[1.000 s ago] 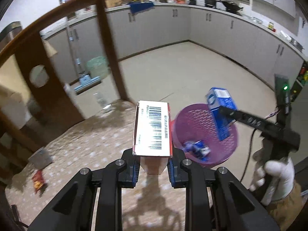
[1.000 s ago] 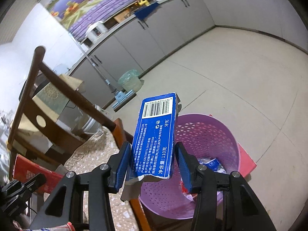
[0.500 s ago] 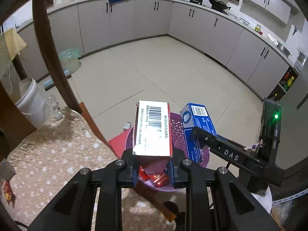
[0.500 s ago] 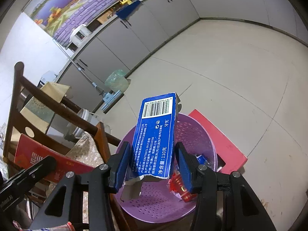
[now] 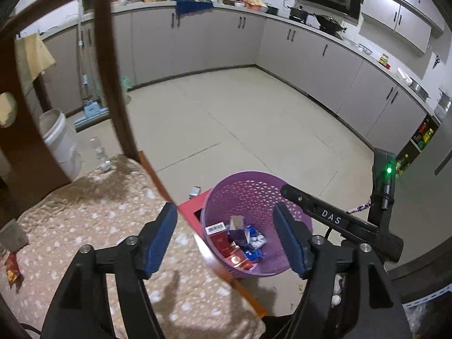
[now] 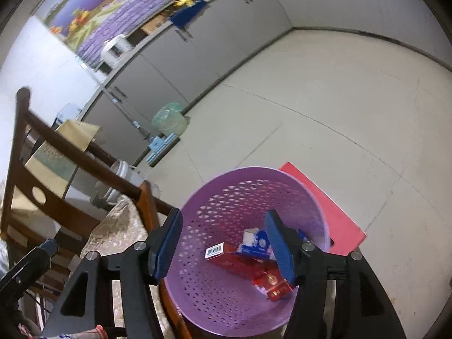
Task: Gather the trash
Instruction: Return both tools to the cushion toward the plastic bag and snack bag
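Observation:
A purple perforated basket (image 5: 248, 186) stands on the floor beside the table; it also shows in the right wrist view (image 6: 226, 195). Inside lie a red box (image 5: 223, 237) with a barcode end, a blue box (image 5: 240, 233) and other packets; the right wrist view shows the red box (image 6: 228, 257) and the blue box (image 6: 254, 243) too. My left gripper (image 5: 226, 240) is open and empty above the table edge and basket. My right gripper (image 6: 223, 243) is open and empty over the basket. A red wrapper (image 5: 11, 268) lies at the table's left edge.
The table carries a beige spotted cloth (image 5: 99, 226). A brown wooden chair back (image 5: 113, 84) rises at the left. A red mat (image 6: 333, 212) lies under the basket. A white bucket (image 5: 59, 141), a mop (image 5: 90, 113) and grey cabinets (image 5: 226, 42) stand further off.
Both grippers have opened. The red box left my left gripper and the blue box left my right gripper; both now lie in the purple basket.

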### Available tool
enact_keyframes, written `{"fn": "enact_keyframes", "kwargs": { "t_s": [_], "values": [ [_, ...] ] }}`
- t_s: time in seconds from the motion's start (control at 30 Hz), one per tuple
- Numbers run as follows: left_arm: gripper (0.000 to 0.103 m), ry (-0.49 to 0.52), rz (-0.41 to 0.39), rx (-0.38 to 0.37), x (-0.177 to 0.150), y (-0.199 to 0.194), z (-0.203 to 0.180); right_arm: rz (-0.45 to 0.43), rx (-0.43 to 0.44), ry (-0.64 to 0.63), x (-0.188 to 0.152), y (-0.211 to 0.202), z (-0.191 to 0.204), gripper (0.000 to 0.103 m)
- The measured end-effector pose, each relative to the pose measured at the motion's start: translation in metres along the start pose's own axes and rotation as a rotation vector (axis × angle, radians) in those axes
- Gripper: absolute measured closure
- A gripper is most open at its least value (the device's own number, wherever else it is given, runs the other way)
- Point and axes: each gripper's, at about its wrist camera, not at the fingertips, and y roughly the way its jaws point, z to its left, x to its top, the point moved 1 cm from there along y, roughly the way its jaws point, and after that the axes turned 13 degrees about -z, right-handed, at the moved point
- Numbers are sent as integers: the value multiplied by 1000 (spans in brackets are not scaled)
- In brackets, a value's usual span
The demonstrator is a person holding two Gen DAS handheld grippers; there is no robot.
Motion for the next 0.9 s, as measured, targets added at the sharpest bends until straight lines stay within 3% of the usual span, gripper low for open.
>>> {"fn": "enact_keyframes", "kwargs": {
  "t_s": [0.2, 0.27, 0.33, 0.43, 0.6, 0.77, 0.9],
  "values": [
    [22, 5, -20, 127, -13, -36, 27, -122, 72, -110, -7, -12, 43, 36],
    [21, -29, -16, 154, -24, -51, 44, -178, 106, -138, -12, -18, 59, 25],
    [21, -76, 2, 185, -38, -64, 65, -180, 158, -147, -18, -17, 74, 22],
    [21, -139, 21, 245, -60, -83, 102, -88, 264, -196, -32, -7, 103, 22],
    [21, -265, 47, 400, -106, -121, 177, -16, 325, -411, -72, -3, 161, 22],
    [21, -382, 104, 539, -163, -154, 242, 185, 487, -519, -127, 0, 213, 22],
    [21, -457, 148, 573, -200, -164, 265, 333, 622, -615, -169, -9, 243, 22]
  ]
}}
